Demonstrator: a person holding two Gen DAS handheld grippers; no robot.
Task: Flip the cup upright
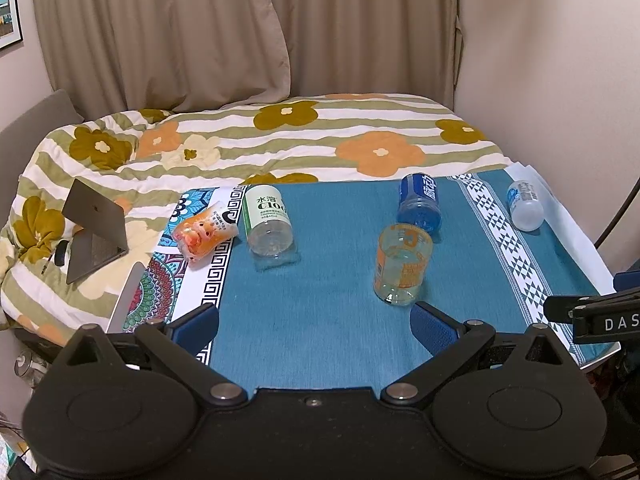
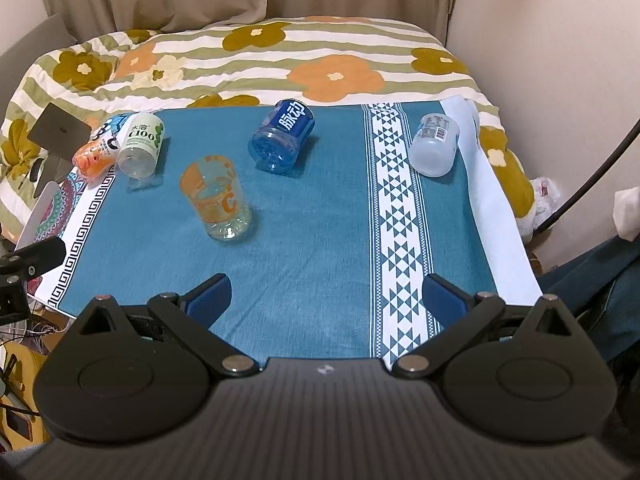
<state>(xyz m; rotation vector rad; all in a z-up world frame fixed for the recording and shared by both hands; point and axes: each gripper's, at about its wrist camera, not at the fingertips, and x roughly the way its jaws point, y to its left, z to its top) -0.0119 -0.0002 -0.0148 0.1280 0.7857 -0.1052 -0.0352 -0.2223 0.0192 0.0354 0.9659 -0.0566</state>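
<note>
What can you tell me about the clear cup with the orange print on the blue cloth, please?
The orange-printed cup is a cut-down clear plastic bottle with an orange band and lettering around its wall. It stands upright, open mouth up, its moulded base resting on the blue tablecloth. It appears empty. Nothing else touches it; the blue cup lies behind it on its side, and both open grippers are short of it.

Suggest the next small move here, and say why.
Probably advance the left gripper toward the blue cup, one of four lying on their sides on the teal cloth. Both grippers, including the right gripper, are open, hold nothing and sit short of the cups. The orange-printed cup nearest already stands upright.
</note>
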